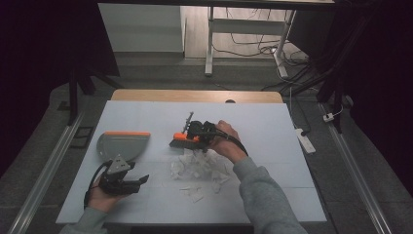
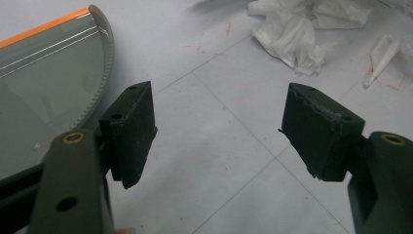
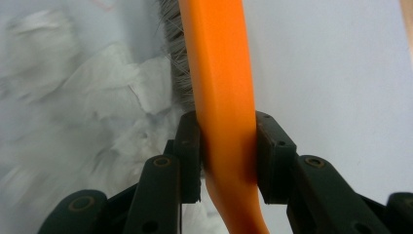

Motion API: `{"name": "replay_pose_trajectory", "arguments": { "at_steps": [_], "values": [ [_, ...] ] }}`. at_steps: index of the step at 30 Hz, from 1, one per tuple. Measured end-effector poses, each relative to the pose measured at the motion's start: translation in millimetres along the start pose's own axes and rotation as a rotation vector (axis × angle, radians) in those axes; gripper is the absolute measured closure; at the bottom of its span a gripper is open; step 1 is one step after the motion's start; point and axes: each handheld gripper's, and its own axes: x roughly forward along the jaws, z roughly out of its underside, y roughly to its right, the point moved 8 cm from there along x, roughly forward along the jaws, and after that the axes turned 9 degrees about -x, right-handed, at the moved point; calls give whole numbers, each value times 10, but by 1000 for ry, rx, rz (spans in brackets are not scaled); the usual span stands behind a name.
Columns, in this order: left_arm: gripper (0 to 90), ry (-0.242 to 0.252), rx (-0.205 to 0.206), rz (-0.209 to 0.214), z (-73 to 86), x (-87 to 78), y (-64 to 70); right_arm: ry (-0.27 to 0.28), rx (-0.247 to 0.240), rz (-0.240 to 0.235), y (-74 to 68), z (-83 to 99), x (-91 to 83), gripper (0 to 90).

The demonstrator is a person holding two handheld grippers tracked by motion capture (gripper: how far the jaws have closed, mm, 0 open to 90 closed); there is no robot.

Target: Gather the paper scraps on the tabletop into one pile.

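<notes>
A: Near left on the table: left tongs, jaws wide, nothing between them. Grey dustpan with orange edge lies just beyond, apart from them.

B: Middle?

A: Crumpled white paper scraps, a loose pile, a few bits nearer.

B: And the right?

A: Right tongs clamped on the orange brush handle, one jaw each side. Brush sits at the pile's far edge, bristles against the paper.

paper scraps blurred; brush handle cut off (top and bottom edges).
</notes>
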Motion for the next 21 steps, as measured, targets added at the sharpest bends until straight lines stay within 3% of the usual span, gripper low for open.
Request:
{"name": "replay_pose_trajectory", "arguments": {
  "at_steps": [2, 6, 11, 15, 21],
  "values": [
    [290, 2, 0, -6, 0, 3, 1, 45, 28, 3, 7, 27, -117, 668],
    [291, 2, -7, -6, 4, -6, -16, 153, 109, 61, 113, 45, -371, 668],
    [291, 6, -16, -13, 10, -21, -43, 221, 235, 67, 82, 63, -583, 667],
    [291, 13, -33, -24, 16, -55, -100, 251, 303, 14, -103, -13, -620, 667],
    [291, 26, -55, -41, 26, -104, -180, 256, 354, -74, -461, -255, -531, 667]
  ]
}}
